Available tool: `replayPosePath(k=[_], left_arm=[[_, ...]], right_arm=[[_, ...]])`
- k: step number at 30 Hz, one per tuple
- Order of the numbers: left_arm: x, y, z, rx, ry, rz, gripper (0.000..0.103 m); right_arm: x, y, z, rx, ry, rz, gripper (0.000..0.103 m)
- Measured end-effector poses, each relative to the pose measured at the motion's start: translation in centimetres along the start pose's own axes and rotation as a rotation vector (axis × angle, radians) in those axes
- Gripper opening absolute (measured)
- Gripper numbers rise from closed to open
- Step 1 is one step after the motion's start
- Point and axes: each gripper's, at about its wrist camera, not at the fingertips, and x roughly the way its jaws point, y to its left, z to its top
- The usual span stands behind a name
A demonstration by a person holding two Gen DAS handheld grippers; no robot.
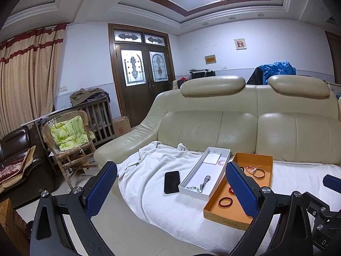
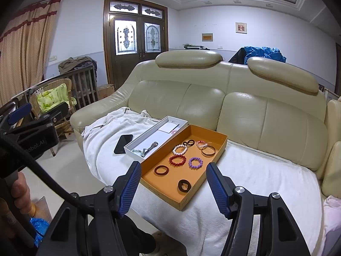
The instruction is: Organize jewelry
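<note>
An orange tray [image 2: 221, 144] lies on a white towel on the sofa and holds several bracelets and rings, among them a red bead bracelet [image 2: 178, 160], a purple bead bracelet [image 2: 195, 162] and a gold bangle [image 2: 208, 150]. A white box [image 2: 136, 141] to its left holds a watch [image 2: 152, 145] and a pink bracelet [image 2: 173, 131]. The tray [image 1: 219, 213] and the box [image 1: 192, 192] also show in the left wrist view. My right gripper [image 2: 173, 188] is open and empty, in front of the tray. My left gripper [image 1: 171, 188] is open and empty, in front of the box.
A black phone [image 2: 123, 143] lies on the towel [image 2: 255, 170] left of the white box. The beige sofa backrest [image 2: 234, 111] rises behind. A wicker chair [image 1: 68, 138] and a crib stand to the left on the floor.
</note>
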Motion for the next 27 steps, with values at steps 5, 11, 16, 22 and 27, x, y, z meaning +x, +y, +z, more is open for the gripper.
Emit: replayPosePath(k=[5,11,16,22,27], left_arm=[[0.1,0.2,-0.1,-0.001,0.003,0.000,0.101],[0.6,0.4,-0.3,-0.004,0.012,-0.009,0.101],[0.9,0.4,-0.4,-0.004,0.020,-0.009,0.101],[1.3,0.4,-0.5,-0.004,0.026,-0.010,0.101],[1.5,0.7,-0.7,-0.006,0.034,-0.012,0.101]], right_arm=[[0.3,0.2,-0.1,-0.002,0.007,0.001,0.067],[0.7,0.3,-0.1,-0.004,0.015,-0.004,0.068],[1.2,0.3,-0.2,0.000,0.025,-0.010,0.068],[1.6,0.3,-0.1,0.002,0.033,-0.009,0.068],[1.7,0.4,-0.1,0.000,0.037,-0.011,0.068]])
